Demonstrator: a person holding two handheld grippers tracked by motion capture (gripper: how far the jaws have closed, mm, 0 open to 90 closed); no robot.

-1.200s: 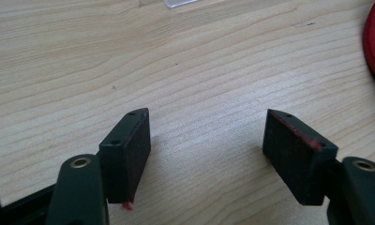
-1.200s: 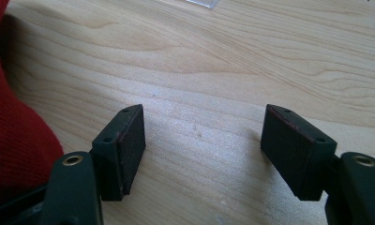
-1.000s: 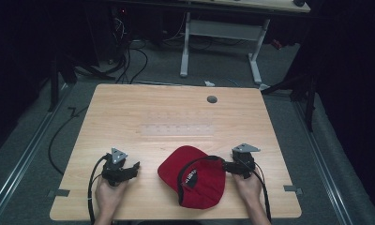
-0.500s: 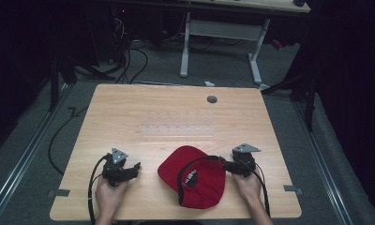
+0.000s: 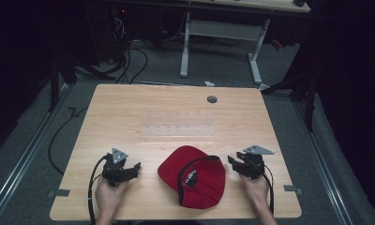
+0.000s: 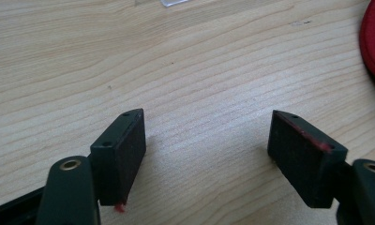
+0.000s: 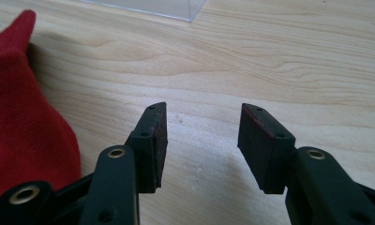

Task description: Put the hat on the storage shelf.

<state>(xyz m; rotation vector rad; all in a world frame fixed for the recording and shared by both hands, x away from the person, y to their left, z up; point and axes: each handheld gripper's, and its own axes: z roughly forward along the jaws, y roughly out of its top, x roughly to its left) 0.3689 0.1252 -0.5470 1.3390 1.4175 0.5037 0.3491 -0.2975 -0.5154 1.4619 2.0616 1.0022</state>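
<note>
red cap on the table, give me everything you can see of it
The red cap lies on the wooden table near its front edge, between the two tongs and touched by neither. It looks like woven fabric, with a soft domed crown toward the left and the dark inside facing up on the right, where a black band with red lettering shows. In the right gripper view the red cloth sits just left of the open jaws, apart from them.

Both grippers low, jaws apart
Left gripper [image 5: 129, 169] at 7 o'clock gapes; right gripper [image 5: 236, 163] at 5 o'clock has just been narrowing, nothing between.
</note>
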